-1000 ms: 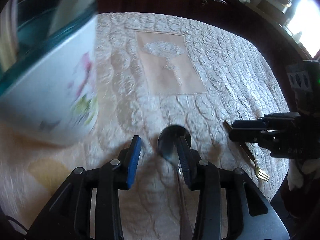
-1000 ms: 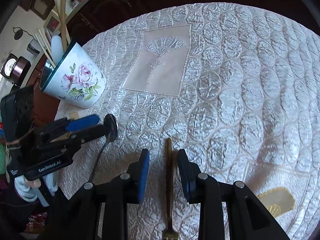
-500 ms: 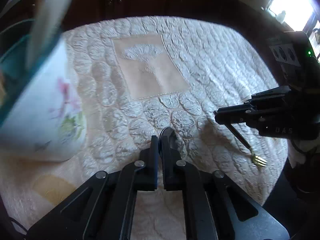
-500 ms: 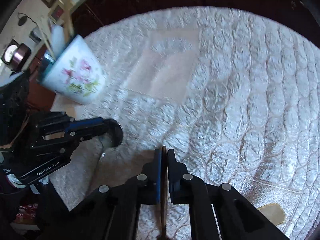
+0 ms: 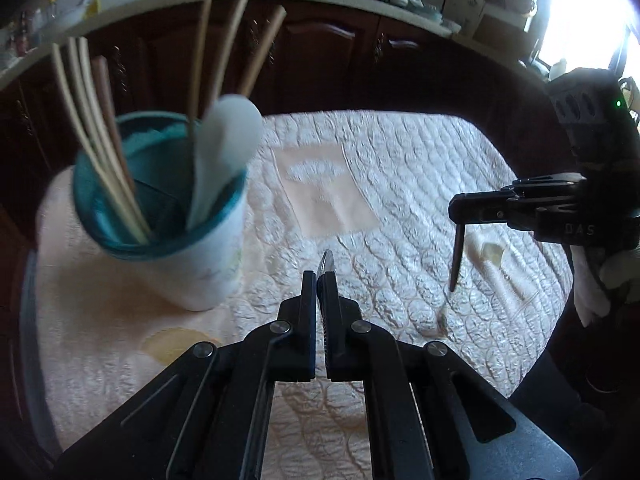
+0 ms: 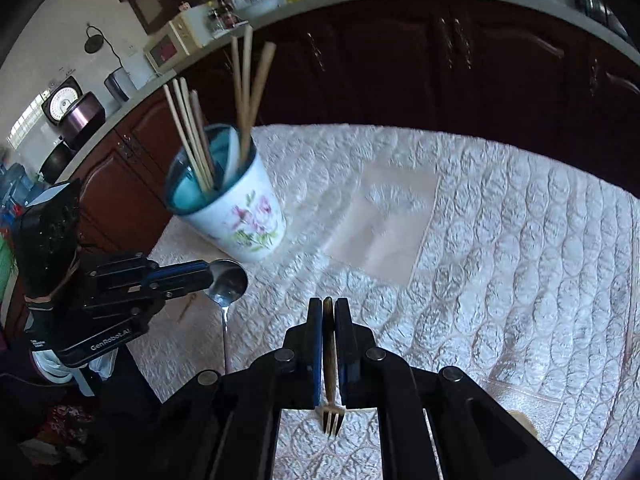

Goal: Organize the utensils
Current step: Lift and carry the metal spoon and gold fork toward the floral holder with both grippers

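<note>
A white floral cup (image 5: 208, 264) with a teal inside holds several chopsticks (image 5: 100, 148) and a white spoon (image 5: 224, 148); it also shows in the right wrist view (image 6: 240, 220). My left gripper (image 5: 320, 280) is shut on a metal spoon (image 5: 326, 262), lifted above the cloth right of the cup; the spoon bowl shows in the right wrist view (image 6: 226, 284). My right gripper (image 6: 329, 308) is shut on a gold fork (image 6: 330, 360), tines pointing back toward the camera. The fork hangs from it in the left wrist view (image 5: 458, 256).
A quilted white tablecloth (image 6: 500, 260) with an embroidered panel (image 6: 392, 224) covers the table. Dark wooden cabinets (image 6: 440, 60) stand behind it, under a counter with kitchen items. The table edge drops off at the left of the cup.
Both grippers closed, the left on the spoon and the right on the fork, and lifted them off the cloth. Both cameras have tilted up, bringing the cup's opening into view.
</note>
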A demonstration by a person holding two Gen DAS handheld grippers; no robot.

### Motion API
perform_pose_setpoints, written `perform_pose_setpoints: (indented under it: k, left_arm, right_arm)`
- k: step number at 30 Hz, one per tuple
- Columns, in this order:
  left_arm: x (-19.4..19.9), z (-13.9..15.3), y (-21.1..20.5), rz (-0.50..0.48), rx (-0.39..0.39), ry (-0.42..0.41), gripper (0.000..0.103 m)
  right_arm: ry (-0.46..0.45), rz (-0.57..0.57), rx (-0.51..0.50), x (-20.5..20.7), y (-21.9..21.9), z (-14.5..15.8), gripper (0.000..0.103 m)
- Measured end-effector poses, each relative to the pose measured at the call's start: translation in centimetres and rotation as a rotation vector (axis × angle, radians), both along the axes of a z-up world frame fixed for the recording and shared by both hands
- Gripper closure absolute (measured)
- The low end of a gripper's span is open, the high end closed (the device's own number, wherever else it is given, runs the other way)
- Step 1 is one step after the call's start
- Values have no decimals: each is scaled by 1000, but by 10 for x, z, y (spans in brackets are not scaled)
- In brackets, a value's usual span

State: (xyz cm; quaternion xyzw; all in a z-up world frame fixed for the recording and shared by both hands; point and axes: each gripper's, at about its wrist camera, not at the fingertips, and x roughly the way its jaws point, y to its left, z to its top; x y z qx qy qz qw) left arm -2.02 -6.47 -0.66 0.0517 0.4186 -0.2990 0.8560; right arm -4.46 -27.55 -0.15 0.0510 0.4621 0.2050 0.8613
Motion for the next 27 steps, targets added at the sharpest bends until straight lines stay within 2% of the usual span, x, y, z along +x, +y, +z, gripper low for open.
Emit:
perform_pose_setpoints:
  k: [13,22,27]
  left_arm:
    - [-10,33,33,82,-27,-73,102]
    - [-13,46,53,138,-45,-96,102]
    - [-12,65,72,166,-72,-121,102]
  right_arm:
    - [-96,-6,27,-6,21,44,98]
    - [-125,12,41,-7,36,61,98]
    - [-144,24,56,-5,42,74,98]
